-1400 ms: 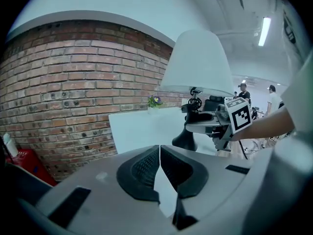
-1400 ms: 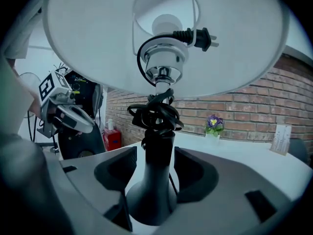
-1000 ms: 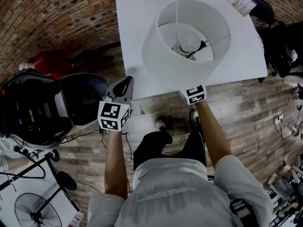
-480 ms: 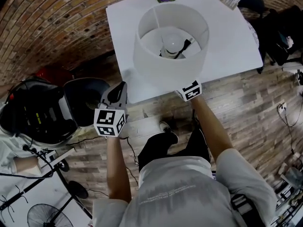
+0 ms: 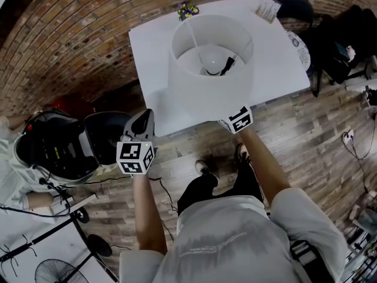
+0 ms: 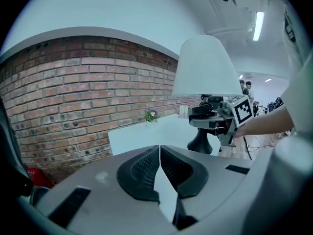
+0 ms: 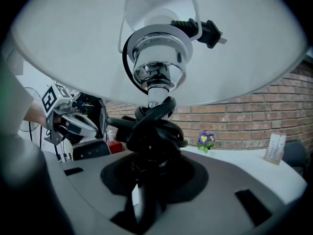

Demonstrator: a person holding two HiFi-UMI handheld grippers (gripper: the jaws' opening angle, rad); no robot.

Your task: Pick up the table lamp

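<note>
The table lamp (image 5: pixel 211 63) has a wide white shade, a chrome socket (image 7: pixel 156 58) and a black stem wound with black cord (image 7: pixel 152 126). Its black base (image 6: pixel 198 142) shows at the front of the white table (image 5: pixel 154 52); whether it rests on the top I cannot tell. My right gripper (image 7: pixel 150 153) is shut on the corded stem beneath the shade; in the head view only its marker cube (image 5: pixel 240 119) shows. My left gripper (image 5: pixel 143 119) hangs off the table's front left corner, shut on nothing (image 6: pixel 160 153).
A small pot of purple flowers (image 5: pixel 188 9) and a white card (image 5: pixel 268 7) stand at the table's far edge by the brick wall. A black machine (image 5: pixel 53 149) and a dark bin (image 5: pixel 109 135) sit on the floor to the left. Black chairs (image 5: pixel 294 7) stand right.
The head camera has shifted, so everything sits lower and further left. The right gripper has stayed shut on the lamp's stem; the left gripper has stayed shut beside the table's corner.
</note>
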